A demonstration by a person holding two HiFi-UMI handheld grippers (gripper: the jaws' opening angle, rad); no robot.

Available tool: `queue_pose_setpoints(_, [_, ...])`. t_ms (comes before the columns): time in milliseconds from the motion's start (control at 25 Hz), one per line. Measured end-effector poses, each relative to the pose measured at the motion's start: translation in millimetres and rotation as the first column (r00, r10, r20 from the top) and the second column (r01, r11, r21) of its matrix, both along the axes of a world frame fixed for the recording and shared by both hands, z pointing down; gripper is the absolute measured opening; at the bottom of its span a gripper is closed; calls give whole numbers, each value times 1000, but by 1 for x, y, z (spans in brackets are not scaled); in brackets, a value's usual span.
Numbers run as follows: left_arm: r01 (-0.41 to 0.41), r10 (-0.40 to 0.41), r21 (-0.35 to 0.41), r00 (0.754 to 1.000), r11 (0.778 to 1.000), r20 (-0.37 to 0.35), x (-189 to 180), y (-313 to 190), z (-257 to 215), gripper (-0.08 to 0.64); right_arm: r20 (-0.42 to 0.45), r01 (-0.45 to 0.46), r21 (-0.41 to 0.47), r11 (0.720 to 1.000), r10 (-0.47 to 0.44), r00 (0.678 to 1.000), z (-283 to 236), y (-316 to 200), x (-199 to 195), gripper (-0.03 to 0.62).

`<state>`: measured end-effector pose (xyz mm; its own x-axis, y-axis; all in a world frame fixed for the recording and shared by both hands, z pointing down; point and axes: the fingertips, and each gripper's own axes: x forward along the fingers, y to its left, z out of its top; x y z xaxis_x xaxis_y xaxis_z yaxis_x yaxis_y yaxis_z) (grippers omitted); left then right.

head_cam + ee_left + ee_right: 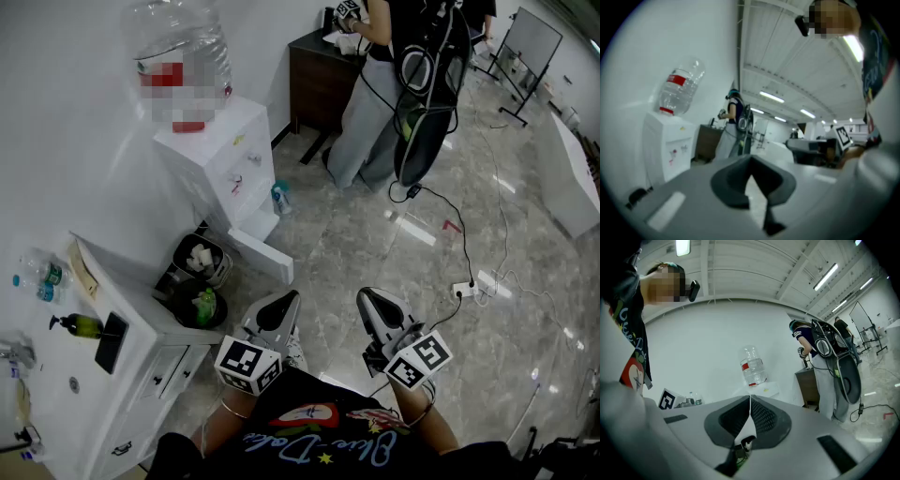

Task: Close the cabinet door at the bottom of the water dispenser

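The white water dispenser [217, 161] stands against the wall with a clear bottle [178, 58] on top. Its bottom cabinet door [262, 255] hangs open, swung out over the floor. Both grippers are held low near my body, well short of the door. The left gripper [286, 300] is shut with nothing in it, and so is the right gripper [368, 296]. In the left gripper view the shut jaws of the left gripper [750, 160] point past the dispenser [668, 145]. The right gripper [750, 398] points at the bottle [753, 365].
Two dark bins [199, 261] with rubbish sit left of the open door. A white drawer cabinet [141, 370] carries a phone and a soap bottle. A person [375, 103] with a black bag stands by a brown desk [317, 82]. A power strip [466, 289] and cable lie on the floor.
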<state>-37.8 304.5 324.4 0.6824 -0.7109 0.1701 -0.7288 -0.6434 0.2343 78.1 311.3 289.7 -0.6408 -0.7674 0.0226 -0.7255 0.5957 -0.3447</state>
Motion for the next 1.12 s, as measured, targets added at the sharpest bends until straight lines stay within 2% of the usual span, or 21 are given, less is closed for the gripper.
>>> queue_pose_setpoints(120, [-30, 30, -6, 999, 1000, 29, -3, -73, 3, -2, 4, -7, -16, 1000, 8, 1000, 9, -84, -15, 17])
queue_pose_setpoints(200, [-26, 27, -37, 999, 999, 30, -9, -123, 10, -2, -2, -19, -57, 998, 19, 1000, 21, -137, -22, 17])
queue_pose_setpoints(280, [-12, 14, -64, 1000, 998, 25, -16, -170, 19, -2, -33, -35, -88, 996, 33, 999, 33, -187, -27, 17])
queue_pose_setpoints(400, [5, -3, -73, 1000, 997, 31, -27, -231, 33, -2, -94, -56, -81, 995, 49, 994, 44, -257, -37, 17])
queue_pose_setpoints(480, [17, -13, -88, 999, 996, 48, -35, -258, 47, -2, -118, -65, -76, 995, 56, 991, 53, -292, -48, 17])
queue_pose_setpoints(600, [66, -57, -151, 996, 986, 62, -51, -274, 83, -2, -145, -62, -108, 992, 46, 988, 83, -313, -66, 17])
queue_pose_setpoints(720, [160, -149, -185, 986, 970, 71, -75, -297, 134, -2, -163, -49, -149, 988, 24, 986, 140, -339, -81, 17])
queue_pose_setpoints(840, [222, -194, -239, 971, 945, 137, -99, -318, 208, -2, -191, -32, -202, 979, -7, 981, 204, -367, -99, 17])
queue_pose_setpoints(1000, [248, -196, -329, 963, 911, 183, -119, -323, 313, -2, -203, 21, -247, 969, -73, 976, 275, -385, -123, 17])
queue_pose_setpoints(1120, [244, -172, -350, 959, 904, 223, -121, -317, 374, -2, -204, 39, -283, 958, -100, 974, 323, -390, -131, 17])
